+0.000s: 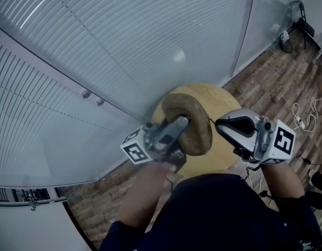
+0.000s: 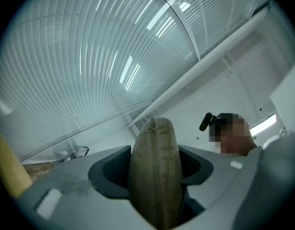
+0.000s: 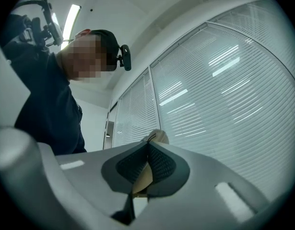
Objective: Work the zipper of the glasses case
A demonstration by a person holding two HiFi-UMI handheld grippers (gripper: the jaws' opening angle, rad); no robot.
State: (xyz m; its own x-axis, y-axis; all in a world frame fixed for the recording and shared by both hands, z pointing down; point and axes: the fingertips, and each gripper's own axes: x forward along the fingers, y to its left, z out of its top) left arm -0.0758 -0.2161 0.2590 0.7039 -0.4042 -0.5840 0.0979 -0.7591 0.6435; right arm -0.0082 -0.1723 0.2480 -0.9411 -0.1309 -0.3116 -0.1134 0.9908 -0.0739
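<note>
The tan, oval glasses case [image 1: 196, 132] is held up over the round wooden table [image 1: 223, 95]. My left gripper [image 1: 182, 123] is shut on it from the left. In the left gripper view the case [image 2: 154, 152] stands on edge between the two jaws and fills the gap. My right gripper [image 1: 219, 123] sits at the case's right edge with its pads pressed together. In the right gripper view a thin dark zipper pull [image 3: 149, 137] shows at the tips of the right gripper [image 3: 148, 146], with the case [image 3: 160, 137] just beyond them.
Glass walls with white blinds [image 1: 98, 46] stand behind and to the left of the table. The wooden floor [image 1: 276, 77] runs to the right, with white cables [image 1: 302, 119] and a dark stand [image 1: 299, 20] on it. The person's dark sleeves [image 1: 218, 213] fill the foreground.
</note>
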